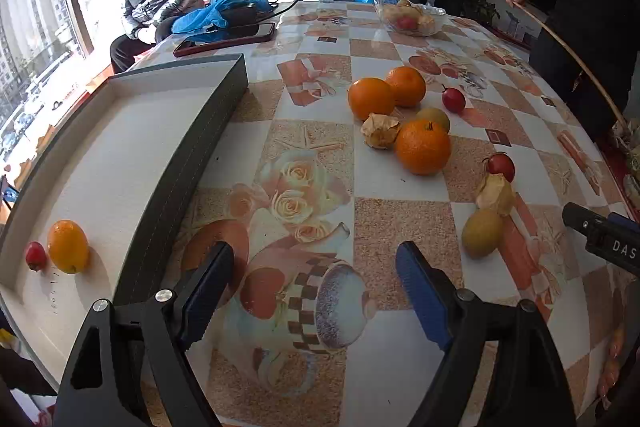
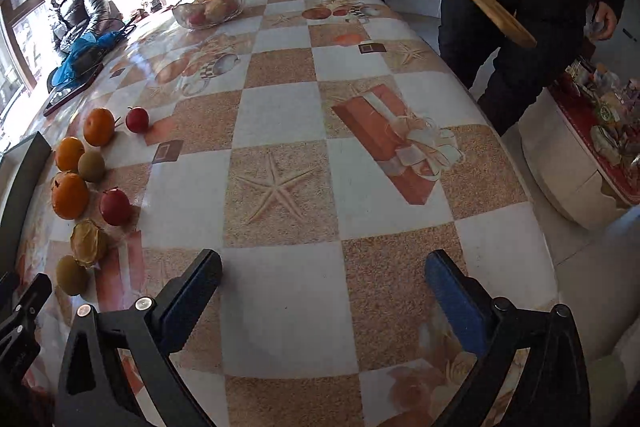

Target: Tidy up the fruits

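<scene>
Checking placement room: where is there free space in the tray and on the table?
The tray is bare beyond the yellow fruit and red fruit. The table is clear right of the loose fruit cluster, which is crowded.

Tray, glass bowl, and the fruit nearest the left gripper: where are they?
tray [image 1: 120, 147], left wrist view, bare white floor.
glass bowl [image 2: 182, 21], right wrist view, near rim.
yellow-green fruit [image 1: 482, 233], left wrist view, middle of its skin.
</scene>
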Demonstrator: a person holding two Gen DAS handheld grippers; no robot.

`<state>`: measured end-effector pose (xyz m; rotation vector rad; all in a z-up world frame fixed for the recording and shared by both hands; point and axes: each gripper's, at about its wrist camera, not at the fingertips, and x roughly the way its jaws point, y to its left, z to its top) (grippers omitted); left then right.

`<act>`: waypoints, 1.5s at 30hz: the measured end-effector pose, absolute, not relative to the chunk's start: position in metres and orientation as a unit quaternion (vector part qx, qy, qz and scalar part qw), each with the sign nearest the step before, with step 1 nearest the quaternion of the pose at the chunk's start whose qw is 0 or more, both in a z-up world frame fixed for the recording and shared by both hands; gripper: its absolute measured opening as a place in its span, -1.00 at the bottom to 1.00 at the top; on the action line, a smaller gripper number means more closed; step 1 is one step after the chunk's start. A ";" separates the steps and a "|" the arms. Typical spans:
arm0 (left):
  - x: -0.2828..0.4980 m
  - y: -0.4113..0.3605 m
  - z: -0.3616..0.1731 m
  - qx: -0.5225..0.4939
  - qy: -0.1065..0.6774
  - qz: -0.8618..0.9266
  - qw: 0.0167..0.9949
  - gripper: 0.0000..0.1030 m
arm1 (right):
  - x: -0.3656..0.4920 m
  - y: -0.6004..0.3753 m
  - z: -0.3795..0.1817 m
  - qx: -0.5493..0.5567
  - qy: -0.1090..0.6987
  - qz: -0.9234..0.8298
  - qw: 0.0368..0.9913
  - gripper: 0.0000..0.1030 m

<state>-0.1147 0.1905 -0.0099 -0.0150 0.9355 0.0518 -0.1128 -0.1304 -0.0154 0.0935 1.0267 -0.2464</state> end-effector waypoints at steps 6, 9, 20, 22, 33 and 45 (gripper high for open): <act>-0.122 0.186 -0.010 -0.001 0.434 0.017 0.901 0.69 | -0.114 -0.126 -0.016 0.039 0.475 -0.108 0.872 0.99; -0.126 0.178 -0.010 0.023 0.425 0.014 0.905 0.71 | -0.116 -0.126 -0.016 0.039 0.474 -0.107 0.873 0.99; -0.126 0.180 -0.010 0.015 0.426 0.011 0.905 0.75 | -0.119 -0.126 -0.016 0.039 0.472 -0.107 0.874 0.99; -0.127 0.180 -0.010 0.016 0.426 0.009 0.905 0.75 | -0.119 -0.126 -0.016 0.039 0.472 -0.107 0.874 0.99; -0.127 0.181 -0.010 0.011 0.427 0.007 0.904 0.76 | -0.120 -0.126 -0.016 0.039 0.472 -0.107 0.874 0.99; -0.127 0.181 -0.010 0.013 0.427 0.006 0.904 0.76 | -0.120 -0.125 -0.015 0.039 0.472 -0.107 0.874 0.99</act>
